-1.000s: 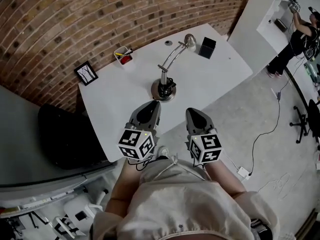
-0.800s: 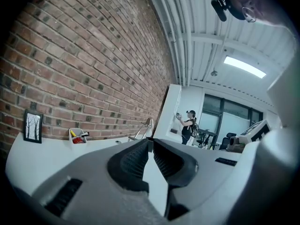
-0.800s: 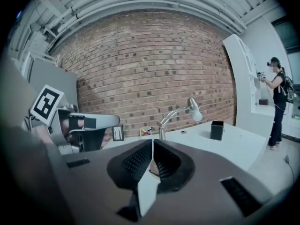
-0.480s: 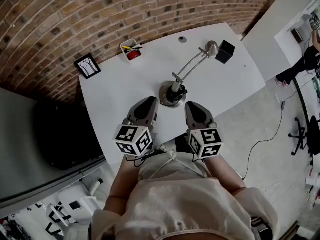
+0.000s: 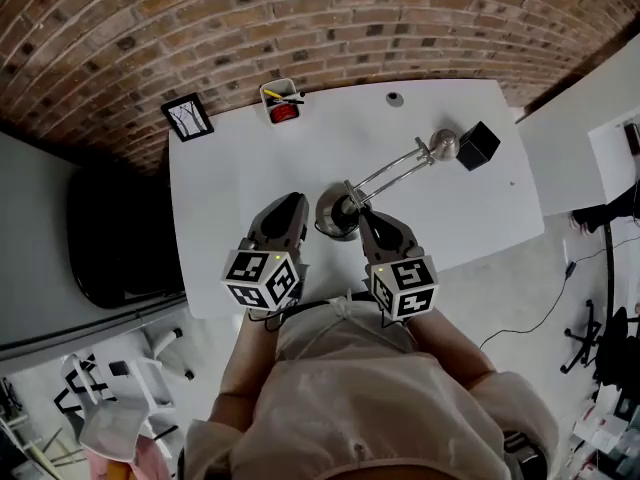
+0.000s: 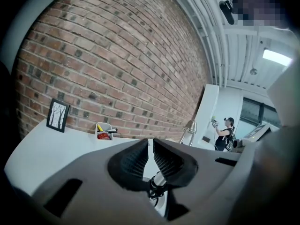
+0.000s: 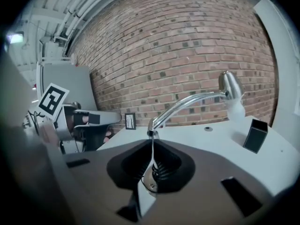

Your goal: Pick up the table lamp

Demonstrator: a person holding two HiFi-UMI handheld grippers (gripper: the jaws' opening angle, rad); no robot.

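Presently the table lamp (image 5: 338,211) stands unlifted on the tabletop (image 5: 230,168); our left claw (image 5: 290,201), barely parted, and right claw (image 5: 366,218), clenched, both empty, flank its base; grasping remains.

Table lamp (image 5: 345,206) on table (image 5: 230,188), picture frame (image 5: 187,116) far left, pen cup (image 5: 282,101) behind, box (image 5: 478,145) right
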